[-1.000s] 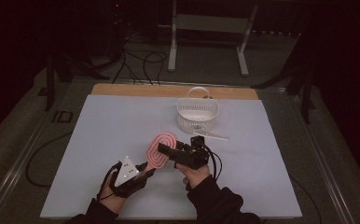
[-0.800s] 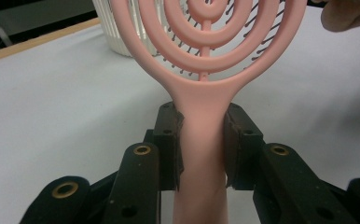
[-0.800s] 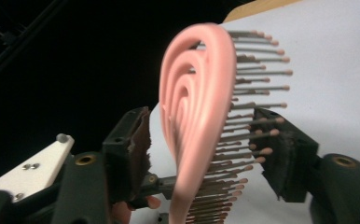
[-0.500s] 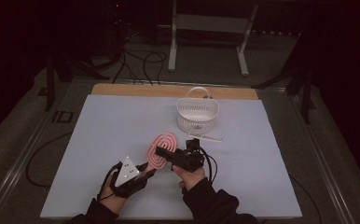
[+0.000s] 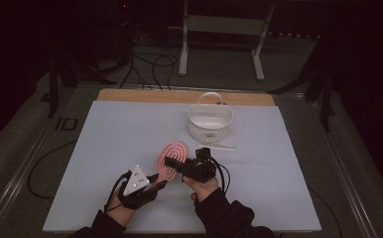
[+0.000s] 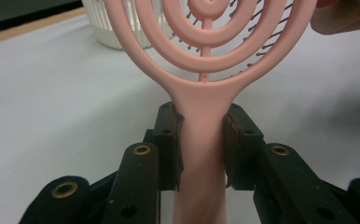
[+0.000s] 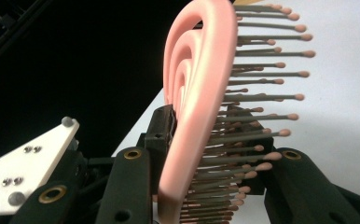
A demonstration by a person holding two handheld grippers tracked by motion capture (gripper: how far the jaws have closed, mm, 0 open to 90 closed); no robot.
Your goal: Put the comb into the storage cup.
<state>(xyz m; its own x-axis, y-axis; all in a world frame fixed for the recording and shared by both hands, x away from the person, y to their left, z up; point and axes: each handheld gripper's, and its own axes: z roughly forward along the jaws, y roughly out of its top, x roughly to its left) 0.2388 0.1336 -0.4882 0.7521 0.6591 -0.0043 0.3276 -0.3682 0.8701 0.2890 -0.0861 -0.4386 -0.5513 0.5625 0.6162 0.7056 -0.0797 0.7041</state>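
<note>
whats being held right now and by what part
A pink hairbrush. The left gripper clamps its handle just below the round head; the right gripper, jaws just closed, pinches the head across frame and bristles.

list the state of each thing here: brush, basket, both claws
pink plastic ring-patterned hairbrush: held off the table at handle and head
white plastic slotted basket: upright on the table, handle raised
left claw: shut on the handle
right claw: just closed across the brush head
</note>
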